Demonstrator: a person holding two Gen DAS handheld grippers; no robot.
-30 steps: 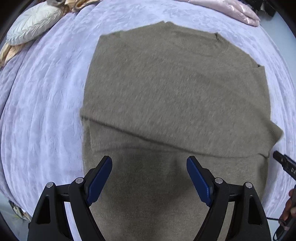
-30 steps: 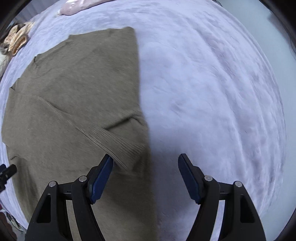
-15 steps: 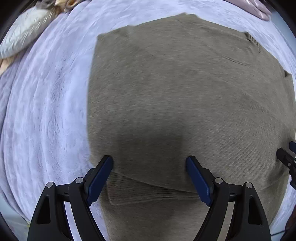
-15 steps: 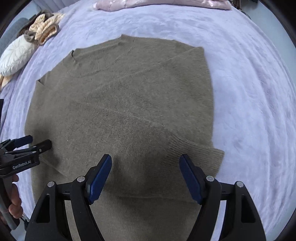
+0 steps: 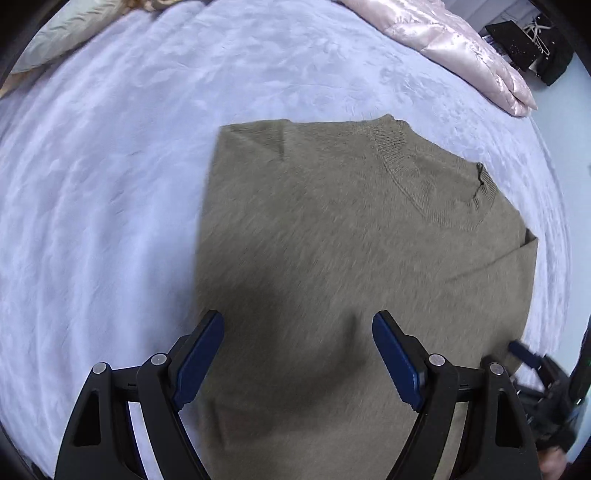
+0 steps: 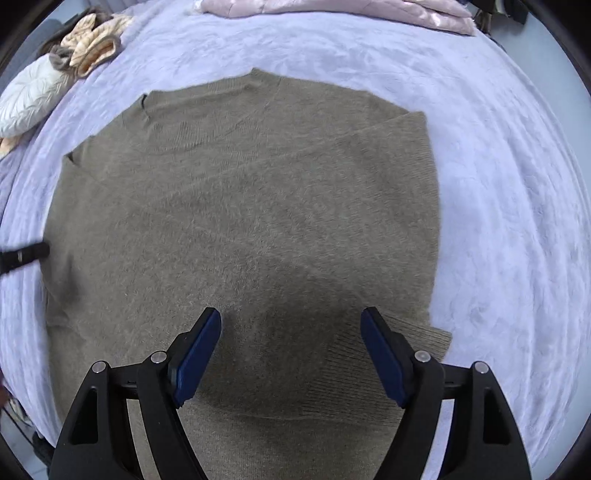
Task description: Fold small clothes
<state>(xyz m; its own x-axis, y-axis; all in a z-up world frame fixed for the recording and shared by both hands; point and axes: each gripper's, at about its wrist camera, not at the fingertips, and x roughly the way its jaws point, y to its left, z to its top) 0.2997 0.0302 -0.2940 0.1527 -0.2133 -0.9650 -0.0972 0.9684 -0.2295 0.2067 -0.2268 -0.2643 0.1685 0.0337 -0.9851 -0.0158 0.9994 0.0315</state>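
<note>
An olive-brown knit sweater [image 5: 351, 240] lies flat on the lavender bedspread [image 5: 110, 166], sleeves folded in across the body, collar at the far side. It also fills the right wrist view [image 6: 258, 221], where a ribbed cuff [image 6: 424, 339] sticks out at the right edge. My left gripper [image 5: 298, 354] is open and empty above the sweater's lower left part. My right gripper [image 6: 291, 350] is open and empty above its lower right part. The right gripper's tip shows in the left wrist view [image 5: 532, 362], and the left gripper's tip in the right wrist view [image 6: 26, 254].
A pink quilted blanket [image 5: 461, 48] lies at the far edge of the bed, also in the right wrist view [image 6: 332, 9]. A white pillow [image 6: 33, 96] and beige clothes [image 6: 92, 40] lie at the far left. Dark items [image 5: 528, 40] stand beyond the bed.
Both grippers have pulled back and tilted up, so more of the bed and the collar shows. The sweater lies as before, and both grippers stay open.
</note>
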